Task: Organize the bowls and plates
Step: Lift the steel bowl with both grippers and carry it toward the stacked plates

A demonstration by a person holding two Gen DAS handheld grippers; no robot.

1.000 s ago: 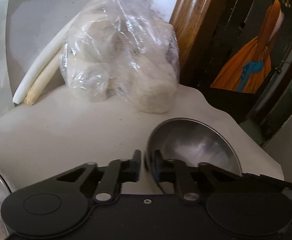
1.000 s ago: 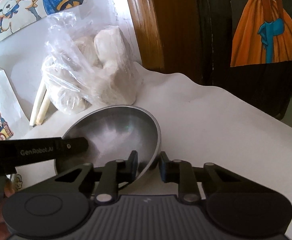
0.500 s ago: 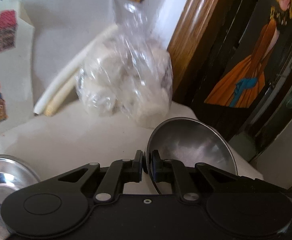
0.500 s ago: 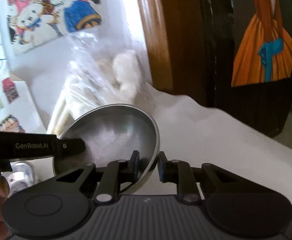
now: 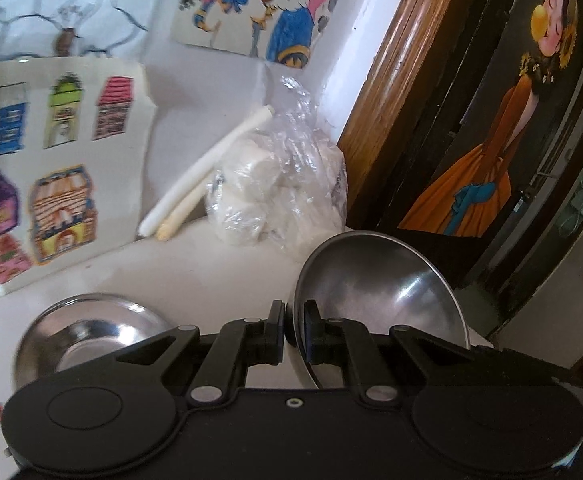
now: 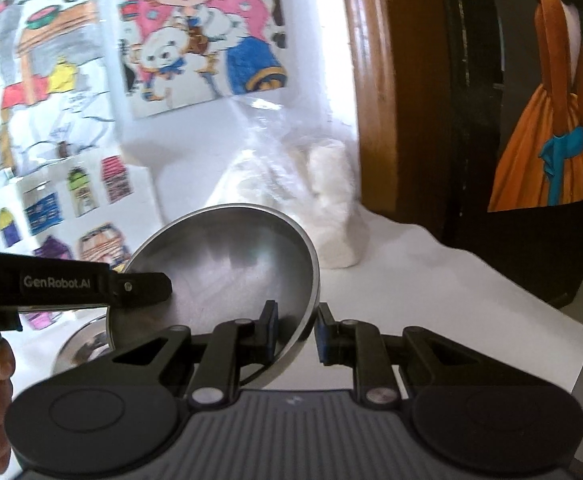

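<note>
Left wrist: steel bowl (image 5: 379, 280) empty; plastic bag (image 5: 279, 196) maybe dough.

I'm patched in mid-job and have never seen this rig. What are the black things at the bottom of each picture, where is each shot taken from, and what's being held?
There is no robot arm. A person carries a hand-held gripper in each hand, and each has a camera looking forward along its two fingers, so the black shapes at the bottom are the grippers themselves.

The left wrist view shows the left hand-held gripper pinching the rim of a steel bowl. The right wrist view shows the right hand-held gripper gripping the opposite rim of that bowl, with the left one reaching in from the side. The bowl is tilted.

On the white table sit a second steel bowl, a clear plastic bag of white lumps and two pale sticks leaning on the wall.
</note>
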